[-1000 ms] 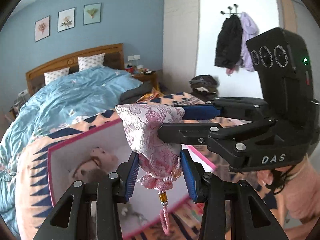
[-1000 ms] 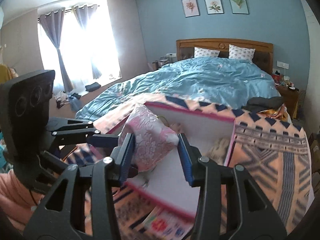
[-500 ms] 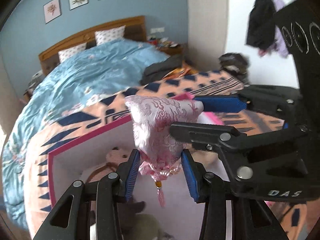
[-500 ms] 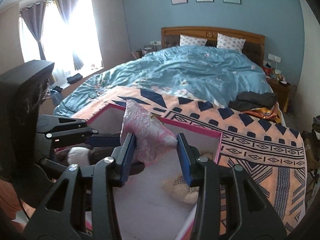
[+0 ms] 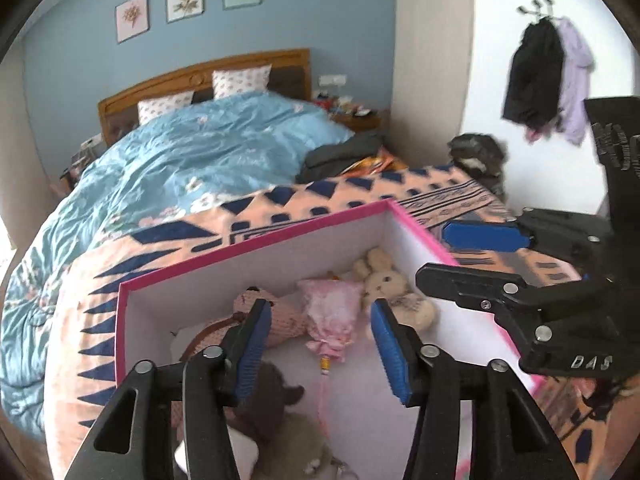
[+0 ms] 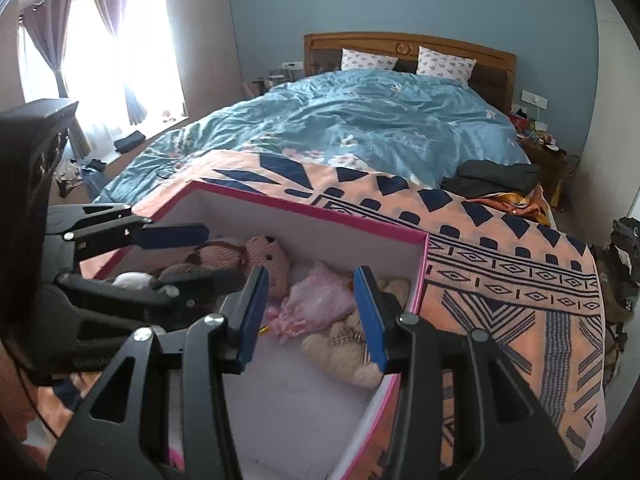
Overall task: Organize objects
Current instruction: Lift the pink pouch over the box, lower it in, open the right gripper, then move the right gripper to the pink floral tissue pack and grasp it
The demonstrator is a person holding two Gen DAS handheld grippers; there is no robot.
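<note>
A pink brocade pouch (image 5: 332,312) with a tassel lies inside the pink-rimmed white box (image 5: 256,246), between a pink knitted bear (image 5: 280,320) and a cream plush rabbit (image 5: 394,288). My left gripper (image 5: 318,344) is open above the box, its blue pads either side of the pouch and apart from it. My right gripper (image 6: 310,316) is open and empty above the same pouch (image 6: 320,300). The box rim (image 6: 320,210), bear (image 6: 260,260) and rabbit (image 6: 348,348) also show in the right wrist view. A dark brown plush (image 5: 268,396) lies nearer me.
The box sits on a peach and navy patterned blanket (image 6: 500,280) at the foot of a bed with a blue duvet (image 6: 360,128). Dark folded clothes (image 6: 496,178) lie on the bed's right side. Coats (image 5: 536,76) hang on the wall.
Both grippers held the pink pouch above the box before. Both have opened, and the pouch has dropped into the box among the plush toys.
</note>
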